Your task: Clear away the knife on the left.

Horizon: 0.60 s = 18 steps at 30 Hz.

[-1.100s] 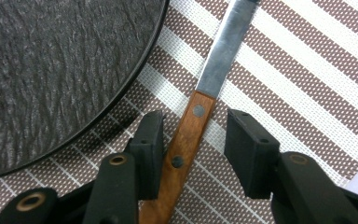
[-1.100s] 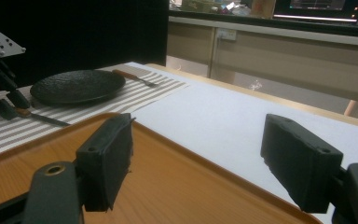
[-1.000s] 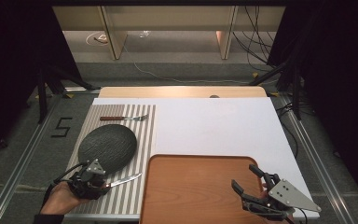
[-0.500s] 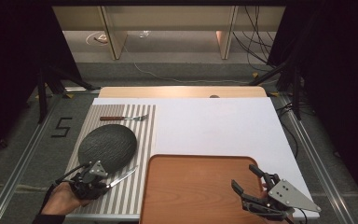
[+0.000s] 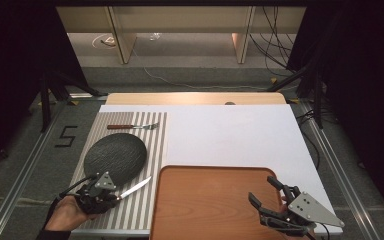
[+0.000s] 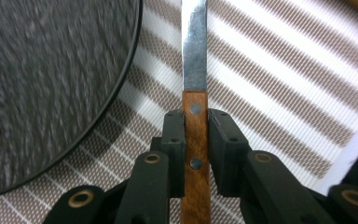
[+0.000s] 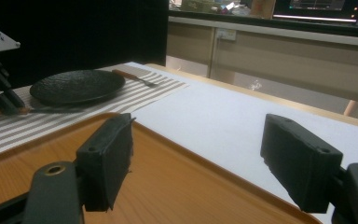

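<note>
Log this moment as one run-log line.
left gripper: shut on knife handle | knife: on striped placemat, beside dark plate | right gripper: open over wooden tray

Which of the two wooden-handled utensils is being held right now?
The knife, clamped by its wooden handle in the left hand-held gripper, near the plate. The fork lies untouched at the placemat's far end.

The worktop [image 5: 230,135] is white with a pale wooden edge at 12 o'clock. Grey floor [image 5: 25,165] surrounds it, with a black "5" [image 5: 66,136] at 9 o'clock. Beige cabinet panels [image 5: 180,20] stand beyond; cables [image 5: 280,35] hang at 1 o'clock amid darkness.
</note>
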Motion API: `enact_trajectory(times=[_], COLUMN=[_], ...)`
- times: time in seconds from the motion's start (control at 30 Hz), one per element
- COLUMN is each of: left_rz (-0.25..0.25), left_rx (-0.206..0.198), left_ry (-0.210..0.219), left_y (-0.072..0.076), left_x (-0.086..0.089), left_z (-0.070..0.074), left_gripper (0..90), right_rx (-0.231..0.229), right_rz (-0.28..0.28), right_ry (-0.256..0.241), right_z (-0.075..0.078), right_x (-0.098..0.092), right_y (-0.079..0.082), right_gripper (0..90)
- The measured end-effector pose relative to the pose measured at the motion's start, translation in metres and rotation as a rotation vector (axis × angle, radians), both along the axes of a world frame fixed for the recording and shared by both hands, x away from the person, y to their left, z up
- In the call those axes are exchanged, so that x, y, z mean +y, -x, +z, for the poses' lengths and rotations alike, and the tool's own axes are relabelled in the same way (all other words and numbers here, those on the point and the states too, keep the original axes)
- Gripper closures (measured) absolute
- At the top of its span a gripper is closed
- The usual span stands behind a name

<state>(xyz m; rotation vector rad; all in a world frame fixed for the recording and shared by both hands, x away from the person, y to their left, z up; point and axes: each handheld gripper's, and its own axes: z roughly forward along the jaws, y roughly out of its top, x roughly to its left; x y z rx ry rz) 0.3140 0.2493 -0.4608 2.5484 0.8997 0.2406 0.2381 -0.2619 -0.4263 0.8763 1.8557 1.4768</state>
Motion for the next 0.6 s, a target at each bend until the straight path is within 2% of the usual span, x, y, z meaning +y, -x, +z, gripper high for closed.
enact_trajectory(times=[0.03, 0.1, 0.17, 0.2, 0.23, 0.33, 0.47, 0.53, 0.6], left_rz=[0.0, 0.014, 0.01, 0.002, 0.002, 0.006, 0.005, 0.02, 0.024], left_rx=[0.0, -0.014, -0.015, -0.022, -0.022, -0.023, -0.024, -0.031, -0.039], left_ry=[0.0, 0.03, 0.069, 0.107, 0.107, 0.17, 0.216, 0.254, 0.26], left_y=[0.0, 0.001, 0.001, 0.002, 0.002, 0.003, 0.003, 0.003, 0.003], left_x=[0.0, 0.0, 0.0, 0.0, 0.0, -0.002, -0.005, -0.006, -0.007], left_z=[0.0, 0.003, 0.006, 0.009, 0.009, 0.014, 0.016, 0.017, 0.018], left_gripper=[76.9, 76.9, 76.9, 76.9, 76.9, 76.9, 76.9, 76.9, 76.9], right_rx=[-0.001, -0.002, -0.003, -0.002, -0.002, -0.002, -0.001, -0.001, -0.002], right_rz=[0.001, 0.001, 0.002, 0.002, 0.001, 0.002, 0.0, 0.001, 0.0], right_ry=[0.001, 0.002, 0.002, 0.002, 0.002, 0.002, 0.001, 0.001, 0.002], right_z=[0.0, 0.0, 0.0, 0.0, 0.0, 0.0, 0.0, 0.0, 0.0], right_x=[0.0, 0.0, 0.0, 0.0, 0.0, 0.0, 0.0, 0.0, 0.0], right_y=[0.0, 0.0, 0.0, 0.0, 0.0, 0.0, 0.0, 0.0, 0.0], right_gripper=[26.3, 26.3, 26.3, 26.3, 26.3, 26.3, 26.3, 26.4, 26.3])
